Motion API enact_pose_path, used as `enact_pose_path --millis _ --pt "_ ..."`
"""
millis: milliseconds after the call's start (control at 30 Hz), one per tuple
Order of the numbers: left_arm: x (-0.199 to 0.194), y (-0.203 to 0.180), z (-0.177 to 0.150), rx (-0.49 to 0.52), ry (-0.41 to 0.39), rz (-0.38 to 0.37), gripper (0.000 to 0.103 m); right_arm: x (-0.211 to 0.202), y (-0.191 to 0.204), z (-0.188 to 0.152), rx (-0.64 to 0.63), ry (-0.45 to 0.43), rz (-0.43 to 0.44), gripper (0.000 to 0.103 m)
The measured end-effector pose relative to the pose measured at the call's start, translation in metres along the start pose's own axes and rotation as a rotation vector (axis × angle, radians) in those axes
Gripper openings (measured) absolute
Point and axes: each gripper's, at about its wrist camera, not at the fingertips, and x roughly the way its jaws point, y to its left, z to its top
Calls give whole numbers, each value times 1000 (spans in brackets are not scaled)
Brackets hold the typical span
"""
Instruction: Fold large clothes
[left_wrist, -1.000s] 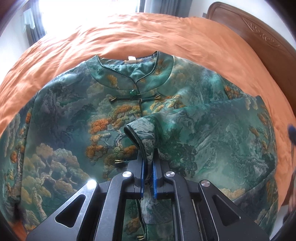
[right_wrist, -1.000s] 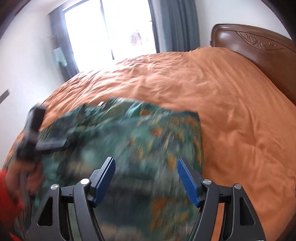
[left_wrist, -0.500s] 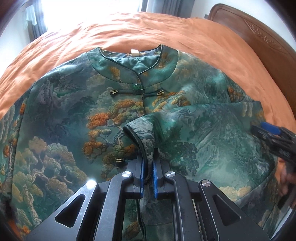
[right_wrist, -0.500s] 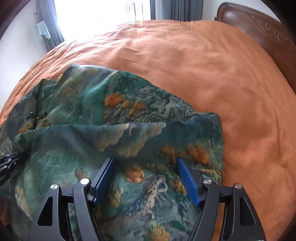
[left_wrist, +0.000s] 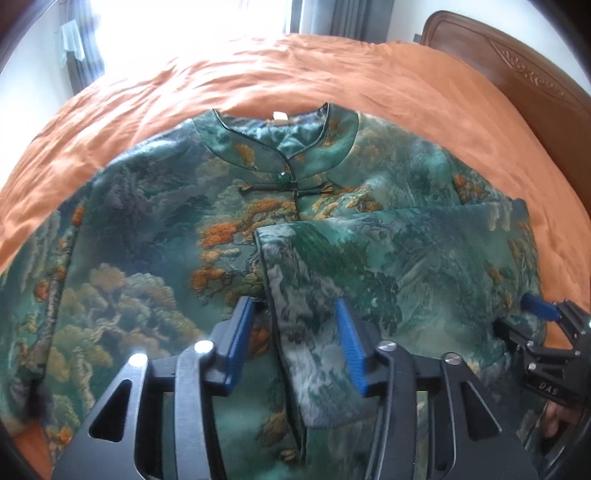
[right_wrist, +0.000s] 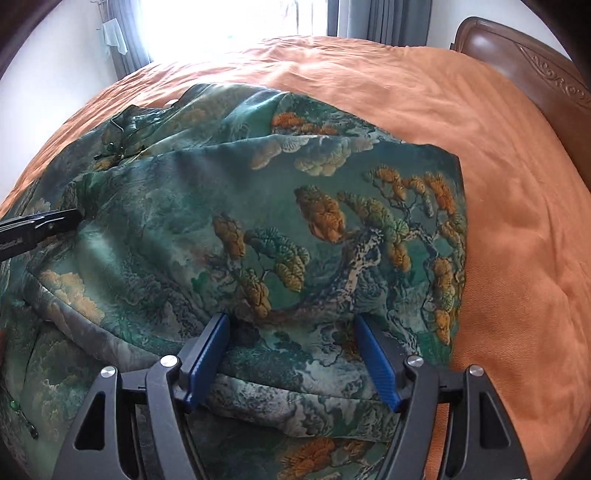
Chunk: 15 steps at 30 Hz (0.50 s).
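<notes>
Sleeve cuff (left_wrist: 295, 280) lies between spread left hand-held gripper (left_wrist: 293, 343) pads.

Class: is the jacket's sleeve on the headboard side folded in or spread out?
Folded in: the sleeve lies across the jacket front, its cuff near the middle.

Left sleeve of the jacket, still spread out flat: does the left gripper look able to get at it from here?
Probably yes. The left gripper is open and holds nothing, and the left sleeve lies uncovered on the orange duvet, with only flat jacket front between.
</notes>
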Motion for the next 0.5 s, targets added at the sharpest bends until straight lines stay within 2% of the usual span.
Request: enact_pose_path --millis 100,267,400,500 --pt "-28 11 -11 3 -37 -9 66 -25 5 -4 -15 -56 -18 72" --pt "-83 36 -49 22 -69 6 75 -72 13 -35 -36 -126 -49 72" --pt "-132 61 -97 8 -103 44 85 -110 29 -71 -54 -173 -58 72" --pt "-163 76 -134 4 -135 94 87 -132 41 -95 -47 -210 -46 73"
